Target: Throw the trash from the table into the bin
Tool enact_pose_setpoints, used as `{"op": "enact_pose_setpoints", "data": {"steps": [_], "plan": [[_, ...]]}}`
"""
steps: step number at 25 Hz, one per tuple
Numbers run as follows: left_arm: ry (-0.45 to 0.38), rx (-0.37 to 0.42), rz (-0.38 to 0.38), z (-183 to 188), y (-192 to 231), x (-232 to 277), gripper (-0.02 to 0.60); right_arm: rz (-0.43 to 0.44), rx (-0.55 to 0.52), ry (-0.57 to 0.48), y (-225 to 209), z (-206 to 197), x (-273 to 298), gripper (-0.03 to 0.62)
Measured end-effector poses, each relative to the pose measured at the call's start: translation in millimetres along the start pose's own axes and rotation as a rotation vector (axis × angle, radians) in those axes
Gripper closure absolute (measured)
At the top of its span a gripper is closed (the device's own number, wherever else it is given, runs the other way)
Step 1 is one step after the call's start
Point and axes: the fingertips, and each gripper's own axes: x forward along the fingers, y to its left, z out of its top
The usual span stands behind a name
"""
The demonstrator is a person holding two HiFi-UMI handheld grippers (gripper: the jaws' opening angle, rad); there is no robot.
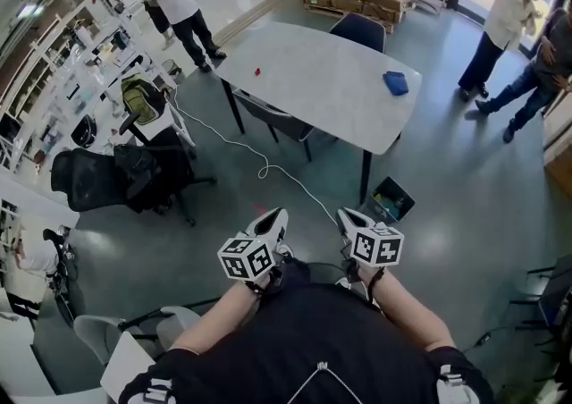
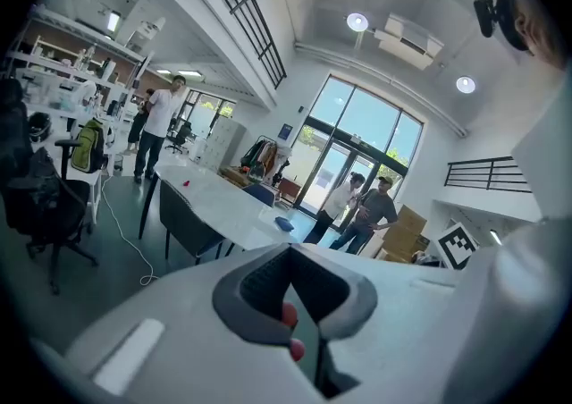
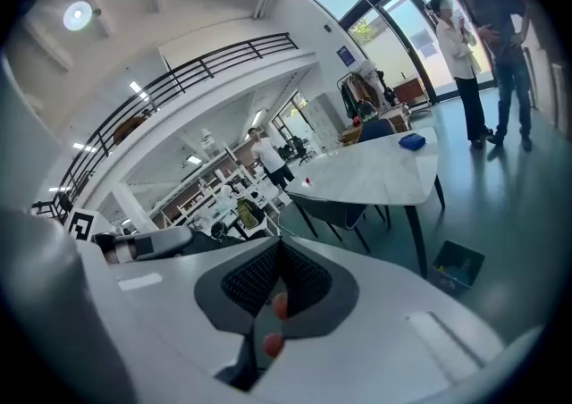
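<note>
A pale table stands a few steps ahead of me. On it lie a blue crumpled item near the right end and a tiny red scrap near the left end. A dark open bin sits on the floor by the table's near right leg. My left gripper and right gripper are held close to my body, far from the table, both shut and empty. The left gripper view shows the table and blue item; the right gripper view shows the blue item and bin.
A white cable snakes across the floor between me and the table. A black office chair stands at left, and a dark chair is tucked under the table. One person stands far left, two people far right.
</note>
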Motion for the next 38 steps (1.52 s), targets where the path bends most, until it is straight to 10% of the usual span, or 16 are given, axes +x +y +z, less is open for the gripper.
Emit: {"op": "enact_pose_setpoints", "data": {"steps": [25, 38], "plan": [[-0.041, -0.031, -0.063, 137, 200, 35, 0.581, 0.028, -0.024, -0.050, 115, 92, 194, 0.566], [-0.102, -0.139, 0.098, 178, 328, 35, 0.581, 0.050, -0.082, 0.042, 127, 142, 313, 0.566]]}}
